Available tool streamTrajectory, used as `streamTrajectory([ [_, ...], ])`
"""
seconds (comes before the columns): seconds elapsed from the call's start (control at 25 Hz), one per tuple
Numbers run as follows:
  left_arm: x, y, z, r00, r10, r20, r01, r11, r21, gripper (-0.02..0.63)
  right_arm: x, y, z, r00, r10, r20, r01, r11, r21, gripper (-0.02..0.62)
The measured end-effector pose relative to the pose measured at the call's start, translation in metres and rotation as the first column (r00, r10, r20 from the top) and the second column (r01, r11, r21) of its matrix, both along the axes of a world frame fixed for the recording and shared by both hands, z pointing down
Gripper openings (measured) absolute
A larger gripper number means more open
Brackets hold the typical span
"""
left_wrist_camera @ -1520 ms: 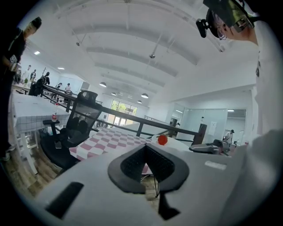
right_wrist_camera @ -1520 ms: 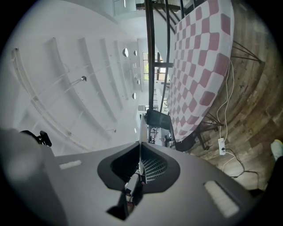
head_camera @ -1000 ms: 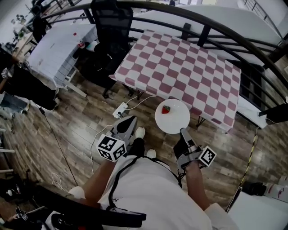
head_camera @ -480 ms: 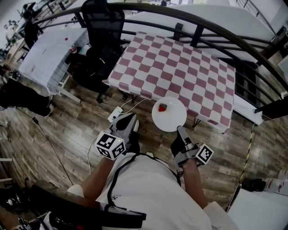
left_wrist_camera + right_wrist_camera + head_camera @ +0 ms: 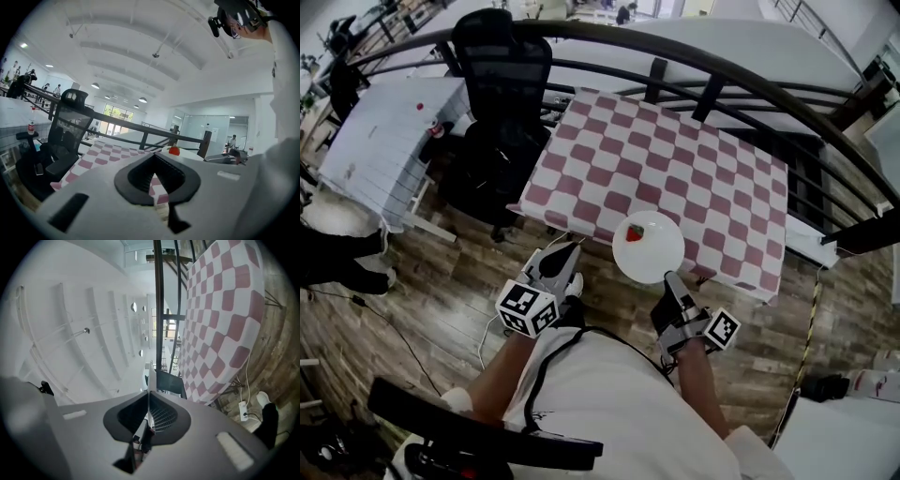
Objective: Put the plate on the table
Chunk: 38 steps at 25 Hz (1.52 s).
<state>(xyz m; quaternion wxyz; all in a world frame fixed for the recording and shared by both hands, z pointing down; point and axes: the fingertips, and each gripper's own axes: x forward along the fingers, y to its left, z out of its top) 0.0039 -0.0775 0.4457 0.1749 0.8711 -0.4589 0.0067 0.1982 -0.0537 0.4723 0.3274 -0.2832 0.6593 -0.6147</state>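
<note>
At the far left stands a white side table (image 5: 370, 141). To its right is a black office chair (image 5: 500, 94), which sits at the left edge of the table (image 5: 694, 159) covered in a red-and-white checked cloth.

Left gripper (image 5: 565, 251): positioned over the wooden floor (image 5: 431, 272), just short of the table's near-left corner, pointing toward the table. Its fingers are clenched tip to tip with nothing between them. The checked cloth shows through the hollow behind the tips in the left gripper view.

Plate (image 5: 656, 255): white, round and held level in the air. In the head view it overlaps the near edge of the checked cloth. A red strawberry (image 5: 635, 232) lies on its far-left part.

Right gripper (image 5: 667, 278): positioned to the right of the left gripper. Its fingers are clamped on the near rim of the plate. In the right gripper view the rim appears as a thin white edge pinched between the fingers.
</note>
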Motion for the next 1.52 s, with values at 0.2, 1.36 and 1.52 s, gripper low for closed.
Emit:
streamTrajectory([
  [0.2, -0.022, -0.054, -0.01, 1.0, 0.025, -0.008, -0.025, 1.0, -0.007, 0.006, -0.027, -0.052, -0.016, 1.0, 0.013, 0.0, -0.013, 1.0, 0.006, 0.018],
  [1.36, -0.146, -0.271, 0.019, 0.994, 0.106, -0.029, -0.108, 0.992, -0.058, 0.006, -0.149, -0.26, -0.016, 0.996, 0.088, -0.012, -0.088, 0.996, 0.009, 0.018],
  [1.52, -0.15, -0.277, 0.019, 0.997, 0.074, -0.028, -0.076, 0.995, -0.066, 0.006, -0.153, -0.272, -0.017, 0.998, 0.06, -0.002, -0.06, 0.998, 0.007, 0.018],
])
